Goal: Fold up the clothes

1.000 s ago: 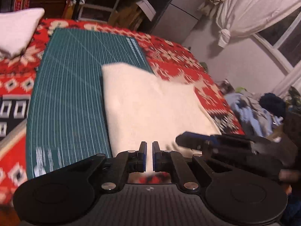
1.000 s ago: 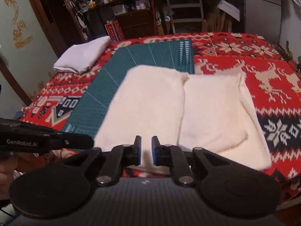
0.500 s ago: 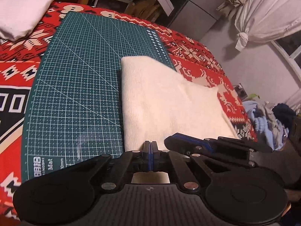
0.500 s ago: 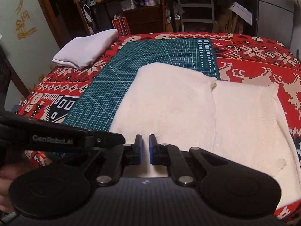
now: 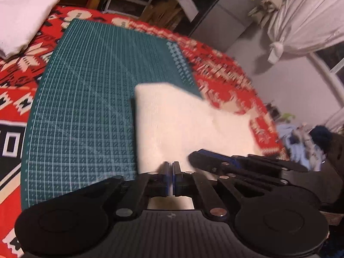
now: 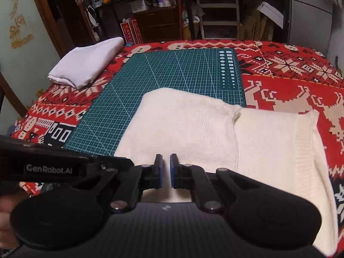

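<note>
Cream sweater [image 6: 193,129] lies on green cutting mat [image 6: 172,75] over red patterned blanket [image 6: 290,68], both hand-held grippers clamped on its near hem.

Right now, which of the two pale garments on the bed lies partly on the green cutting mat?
The cream knitted sweater, right ahead of both grippers, overlaps the cutting mat. The folded white garment rests off it, on the red patterned blanket.

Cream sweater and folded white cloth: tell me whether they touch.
Apart. The right wrist view shows the cream sweater near the camera and the folded white cloth at the far left corner, with green cutting mat and red blanket between.
</note>
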The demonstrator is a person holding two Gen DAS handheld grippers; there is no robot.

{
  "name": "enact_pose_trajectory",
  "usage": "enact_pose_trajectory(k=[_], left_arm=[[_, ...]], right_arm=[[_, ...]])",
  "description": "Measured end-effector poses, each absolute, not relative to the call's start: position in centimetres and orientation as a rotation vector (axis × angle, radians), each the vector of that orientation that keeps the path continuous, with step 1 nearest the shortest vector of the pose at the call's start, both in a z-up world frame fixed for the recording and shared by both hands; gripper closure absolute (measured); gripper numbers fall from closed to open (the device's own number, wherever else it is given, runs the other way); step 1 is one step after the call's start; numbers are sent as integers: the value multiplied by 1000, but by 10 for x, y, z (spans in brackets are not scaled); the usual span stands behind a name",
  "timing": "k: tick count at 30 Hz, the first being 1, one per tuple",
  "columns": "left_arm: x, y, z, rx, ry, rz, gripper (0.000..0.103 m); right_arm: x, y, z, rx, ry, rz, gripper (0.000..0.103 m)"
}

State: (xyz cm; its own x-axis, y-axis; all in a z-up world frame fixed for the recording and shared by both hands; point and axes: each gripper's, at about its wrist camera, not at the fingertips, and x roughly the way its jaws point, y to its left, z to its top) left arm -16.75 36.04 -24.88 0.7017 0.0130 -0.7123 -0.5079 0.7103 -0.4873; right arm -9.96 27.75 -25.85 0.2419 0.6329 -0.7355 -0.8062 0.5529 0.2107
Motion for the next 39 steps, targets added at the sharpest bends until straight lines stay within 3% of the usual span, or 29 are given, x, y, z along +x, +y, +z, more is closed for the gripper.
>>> enact_pose_trajectory(k=[7, 27, 39], left_arm=[[-139, 391, -246, -762, 720, 324, 100], [-118, 409, -252, -755, 759, 338, 101], [-176, 354, -254, -739, 831, 296, 101]], right_arm=[[-73, 299, -240, -181, 874, 1008, 94], [-17, 337, -268, -122, 946, 956, 97], [-87, 290, -245, -201, 943, 1031, 94]])
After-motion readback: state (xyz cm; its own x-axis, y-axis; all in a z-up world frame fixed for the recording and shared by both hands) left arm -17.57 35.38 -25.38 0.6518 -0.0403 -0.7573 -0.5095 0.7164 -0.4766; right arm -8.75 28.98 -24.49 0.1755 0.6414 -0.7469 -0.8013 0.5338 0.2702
